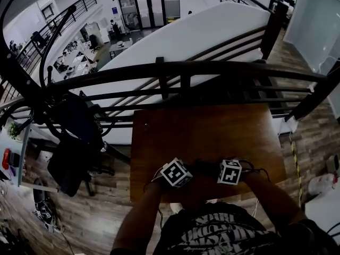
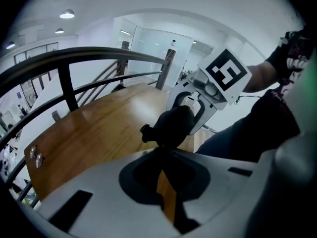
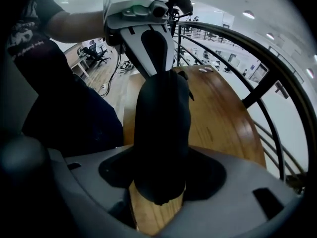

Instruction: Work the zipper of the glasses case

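Observation:
A black glasses case (image 1: 205, 168) lies near the front edge of the brown wooden table (image 1: 207, 129), between my two grippers. My right gripper (image 3: 159, 175) has its wide-set jaws closed around the case's body (image 3: 161, 115); the table shows just under it. My left gripper (image 2: 161, 155) is shut, its tips pinching the small zipper pull at the end of the case (image 2: 174, 125). In the right gripper view the left gripper (image 3: 159, 69) meets the case's far end from above. In the left gripper view the right gripper's white fingers (image 2: 204, 114) flank the case.
A dark metal railing (image 1: 180, 70) runs along the table's far side, with a white slab (image 1: 212, 31) beyond it. A dark chair with clothing (image 1: 74, 142) stands to the left on the wood floor. Two metal fittings (image 2: 35, 155) sit at a table corner.

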The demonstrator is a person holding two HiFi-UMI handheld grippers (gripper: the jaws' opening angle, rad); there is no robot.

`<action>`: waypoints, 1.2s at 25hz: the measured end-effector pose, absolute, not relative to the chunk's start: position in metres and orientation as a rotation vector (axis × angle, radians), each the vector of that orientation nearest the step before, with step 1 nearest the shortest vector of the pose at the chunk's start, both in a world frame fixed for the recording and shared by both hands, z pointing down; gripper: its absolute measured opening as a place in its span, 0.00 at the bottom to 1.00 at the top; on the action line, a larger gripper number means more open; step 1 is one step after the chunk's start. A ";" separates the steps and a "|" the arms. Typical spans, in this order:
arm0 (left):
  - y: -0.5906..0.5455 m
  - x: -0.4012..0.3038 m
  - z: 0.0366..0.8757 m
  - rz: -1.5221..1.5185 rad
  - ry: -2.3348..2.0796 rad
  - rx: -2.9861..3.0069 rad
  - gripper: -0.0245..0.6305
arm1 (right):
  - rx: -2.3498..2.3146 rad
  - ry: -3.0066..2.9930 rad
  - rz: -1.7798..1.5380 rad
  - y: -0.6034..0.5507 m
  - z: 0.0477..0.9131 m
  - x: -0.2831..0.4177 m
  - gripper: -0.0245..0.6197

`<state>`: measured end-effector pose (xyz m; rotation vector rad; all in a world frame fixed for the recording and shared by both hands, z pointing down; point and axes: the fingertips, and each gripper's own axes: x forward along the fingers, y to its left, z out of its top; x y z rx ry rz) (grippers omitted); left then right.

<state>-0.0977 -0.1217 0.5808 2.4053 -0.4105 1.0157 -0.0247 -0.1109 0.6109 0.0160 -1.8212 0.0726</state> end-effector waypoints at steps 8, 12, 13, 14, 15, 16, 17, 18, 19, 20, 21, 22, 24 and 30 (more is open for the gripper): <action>-0.120 -0.080 0.650 0.948 -0.468 2.346 0.04 | 0.109 -1.990 0.127 -0.102 0.670 -0.009 0.43; -0.128 -0.073 0.677 0.983 -0.479 2.326 0.04 | 0.102 -1.984 0.123 -0.111 0.692 -0.003 0.43; -0.130 -0.073 0.684 0.988 -0.490 2.311 0.04 | 0.096 -1.989 0.127 -0.114 0.696 -0.001 0.43; -0.133 -0.072 0.691 0.986 -0.505 2.294 0.04 | 0.090 -1.995 0.134 -0.116 0.699 0.000 0.43; -0.135 -0.071 0.696 0.982 -0.518 2.280 0.04 | 0.082 -2.001 0.142 -0.118 0.702 0.003 0.43; -0.136 -0.069 0.700 0.980 -0.525 2.271 0.04 | 0.071 -2.004 0.149 -0.119 0.705 0.005 0.43; -0.135 -0.066 0.702 0.981 -0.526 2.268 0.04 | 0.056 -2.004 0.155 -0.118 0.709 0.008 0.43; -0.134 -0.063 0.704 0.986 -0.526 2.266 0.04 | 0.040 -2.000 0.158 -0.117 0.712 0.010 0.43; -0.133 -0.061 0.707 0.989 -0.527 2.264 0.04 | 0.026 -1.996 0.159 -0.117 0.715 0.012 0.43; -0.133 -0.059 0.711 0.990 -0.526 2.261 0.04 | 0.014 -1.993 0.160 -0.117 0.717 0.014 0.44; -0.133 -0.057 0.714 0.990 -0.524 2.255 0.04 | 0.008 -1.997 0.163 -0.118 0.719 0.015 0.45; -0.132 -0.056 0.718 0.992 -0.519 2.245 0.04 | 0.006 -2.007 0.169 -0.119 0.720 0.017 0.46; -0.128 -0.056 0.724 1.004 -0.514 2.222 0.04 | 0.015 -2.040 0.179 -0.120 0.719 0.020 0.48; -0.128 -0.056 0.732 1.016 -0.548 2.187 0.04 | -0.032 -2.086 0.089 -0.118 0.712 0.020 0.49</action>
